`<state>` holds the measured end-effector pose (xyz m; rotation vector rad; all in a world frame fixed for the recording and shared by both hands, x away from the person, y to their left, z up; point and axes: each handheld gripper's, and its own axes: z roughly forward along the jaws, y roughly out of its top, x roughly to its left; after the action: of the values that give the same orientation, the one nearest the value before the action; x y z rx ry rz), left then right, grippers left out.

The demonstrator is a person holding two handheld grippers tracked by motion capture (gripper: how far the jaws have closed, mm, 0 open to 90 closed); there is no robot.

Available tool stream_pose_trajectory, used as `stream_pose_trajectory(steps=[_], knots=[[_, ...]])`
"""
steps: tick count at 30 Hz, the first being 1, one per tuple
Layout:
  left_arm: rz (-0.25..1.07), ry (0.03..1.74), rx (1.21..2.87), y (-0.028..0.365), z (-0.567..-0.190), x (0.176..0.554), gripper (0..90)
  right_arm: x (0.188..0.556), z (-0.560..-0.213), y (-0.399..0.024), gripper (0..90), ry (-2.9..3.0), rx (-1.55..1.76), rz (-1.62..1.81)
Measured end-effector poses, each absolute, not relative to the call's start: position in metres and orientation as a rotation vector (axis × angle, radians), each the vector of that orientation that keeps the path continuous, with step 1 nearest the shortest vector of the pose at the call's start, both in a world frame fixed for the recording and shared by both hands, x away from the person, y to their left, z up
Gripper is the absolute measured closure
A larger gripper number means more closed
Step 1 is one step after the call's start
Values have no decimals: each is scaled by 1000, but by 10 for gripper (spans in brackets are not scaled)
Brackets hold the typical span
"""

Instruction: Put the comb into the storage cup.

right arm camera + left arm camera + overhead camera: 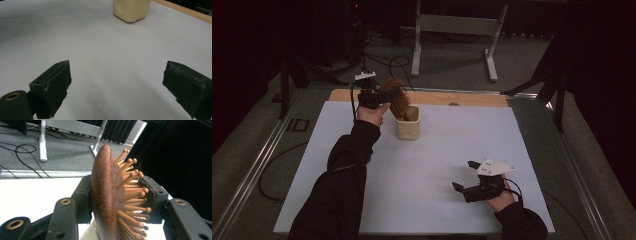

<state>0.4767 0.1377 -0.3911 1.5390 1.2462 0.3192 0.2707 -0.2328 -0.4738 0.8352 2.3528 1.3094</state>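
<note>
A brown wooden hairbrush (394,95) stands tilted with its handle down inside a cream cup (407,125) at the back left of the white table. My left gripper (374,95) is shut on the brush head. In the left gripper view one pad lies against the smooth back of the brush (103,195) and the other against its bristle tips, with the left gripper (117,195) around it. My right gripper (463,175) rests low over the table at the front right, jaws wide apart and nothing between them. The right gripper view looks past the right gripper (117,82) toward the cup (131,10).
A white sheet (452,145) covers the table, with a wooden strip (462,98) along its far edge. A grey stand (452,25) and cables (387,62) sit on the floor behind. Metal rails (257,160) run along the table's sides.
</note>
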Motion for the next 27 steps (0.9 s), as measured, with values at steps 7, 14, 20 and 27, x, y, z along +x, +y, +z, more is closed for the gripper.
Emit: stream_pose_trajectory(steps=[7, 14, 20, 27], knots=[[347, 1262, 1579, 137, -389, 476, 419, 271, -474, -234, 78, 2353, 836, 1312], [356, 1253, 1636, 140, -387, 471, 179, 271, -473, -234, 78, 2347, 836, 1312], [349, 1191, 1681, 146, -383, 465, 71, 271, -473, -234, 78, 2346, 841, 1309], [362, 1148, 1698, 151, -379, 459, 1, 271, -473, -234, 78, 2345, 837, 1312]])
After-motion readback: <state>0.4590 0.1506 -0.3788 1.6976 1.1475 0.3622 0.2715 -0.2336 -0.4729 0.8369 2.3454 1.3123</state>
